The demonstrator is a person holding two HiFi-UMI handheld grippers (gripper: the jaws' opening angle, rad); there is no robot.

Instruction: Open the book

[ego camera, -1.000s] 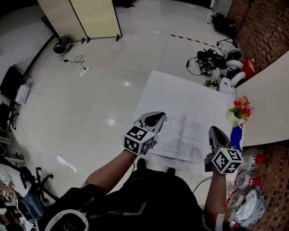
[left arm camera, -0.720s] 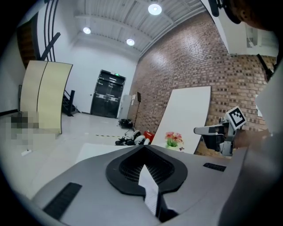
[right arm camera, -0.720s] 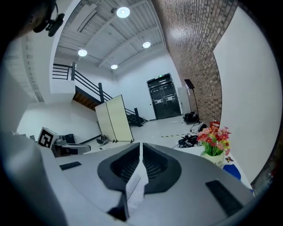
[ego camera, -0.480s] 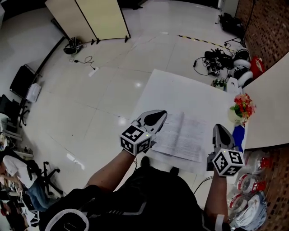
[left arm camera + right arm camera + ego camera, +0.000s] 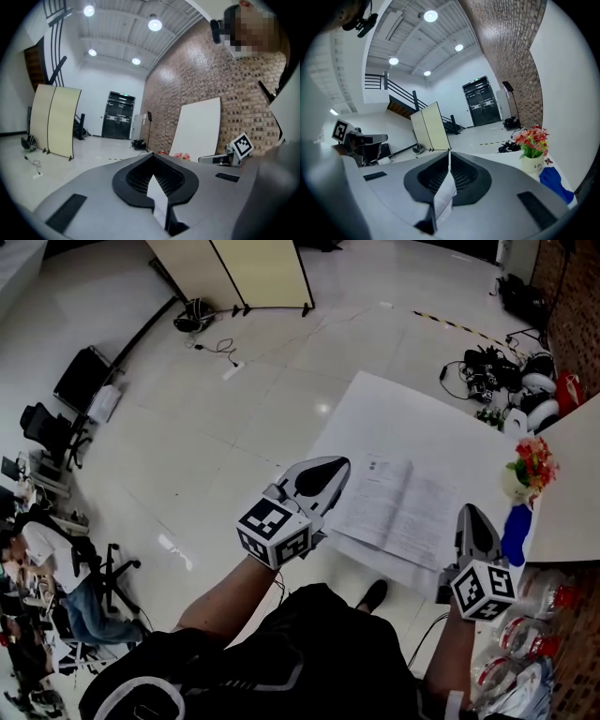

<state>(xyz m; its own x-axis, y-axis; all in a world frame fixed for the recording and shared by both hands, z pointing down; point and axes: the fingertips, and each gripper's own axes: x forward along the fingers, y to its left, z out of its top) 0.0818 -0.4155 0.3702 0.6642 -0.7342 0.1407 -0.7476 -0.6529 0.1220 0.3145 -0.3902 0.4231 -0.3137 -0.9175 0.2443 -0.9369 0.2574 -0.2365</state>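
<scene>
head view: book [image 5: 398, 507] lay open flat on table [image 5: 394, 409], spine pointing away from person, btwn both grippers. left gripper [image 5: 328, 470] closed on thin white sliver [image 5: 157, 197], prob. left page; right gripper [image 5: 472, 517] pinched printed page [image 5: 443, 197] at right edge. both equally near.

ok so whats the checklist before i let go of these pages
1. Book lying open on the table: ok.
2. Left gripper shut on a white sheet: ok.
3. Right gripper shut on a printed page: ok.
4. Flower pot standing apart from the book: ok.
5. Paper uncreased where the jaws pinch it: cannot tell.
</scene>
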